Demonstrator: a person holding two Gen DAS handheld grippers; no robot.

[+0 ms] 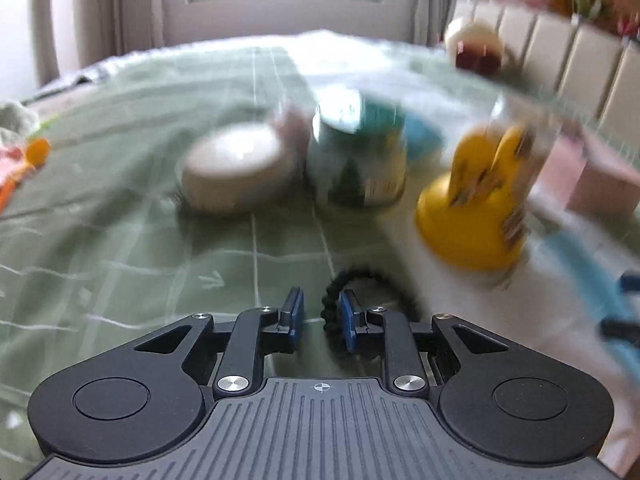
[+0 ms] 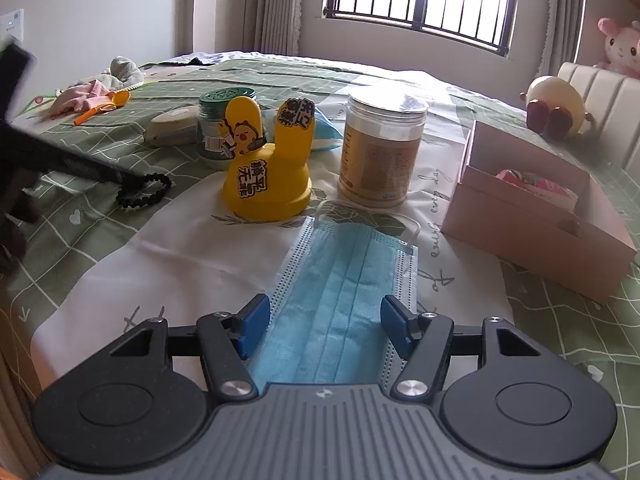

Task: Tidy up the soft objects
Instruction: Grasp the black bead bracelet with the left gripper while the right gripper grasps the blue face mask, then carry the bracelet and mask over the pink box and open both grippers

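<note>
A blue face mask lies flat on the bed between the open fingers of my right gripper, which hovers over its near end without gripping it. A black beaded bracelet lies to the left on the green sheet. In the blurred left wrist view the bracelet sits at the fingertips of my left gripper, whose jaws stand narrowly apart with the beads beside the right pad. The mask shows at that view's right edge.
A yellow rabbit-shaped toy, a clear jar with beige contents, a green-lidded jar and a round white tin stand mid-bed. An open pink box sits right. Pink cloth and an orange spoon lie far left.
</note>
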